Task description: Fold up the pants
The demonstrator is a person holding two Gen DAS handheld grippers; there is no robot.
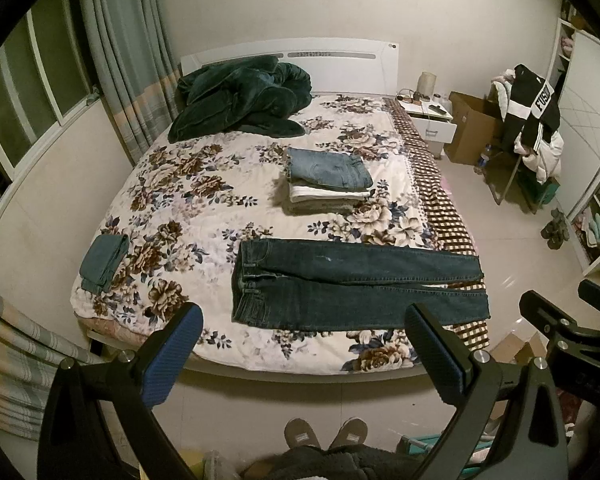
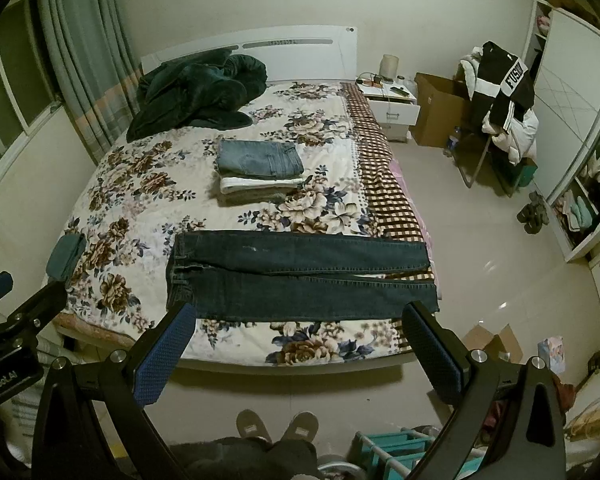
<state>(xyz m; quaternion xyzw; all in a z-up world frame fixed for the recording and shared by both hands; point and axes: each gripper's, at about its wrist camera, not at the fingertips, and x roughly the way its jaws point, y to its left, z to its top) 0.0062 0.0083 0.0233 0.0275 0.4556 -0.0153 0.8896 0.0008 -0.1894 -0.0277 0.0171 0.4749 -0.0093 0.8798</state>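
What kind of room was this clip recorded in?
A home bedroom, most likely: a bed with a floral quilt and white headboard, a nightstand beside it, and a wardrobe on the right wall. Dark jeans lie flat on the bed.

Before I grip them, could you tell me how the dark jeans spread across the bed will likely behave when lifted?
The dark jeans look like limp denim, so they'll probably droop. Lying long and flat, the legs likely trail. Their hems overhang the bed edge and may slip off.

Floral-quilted bed, dark jeans laid flat, folded clothes stack, folded teal garment, green blanket
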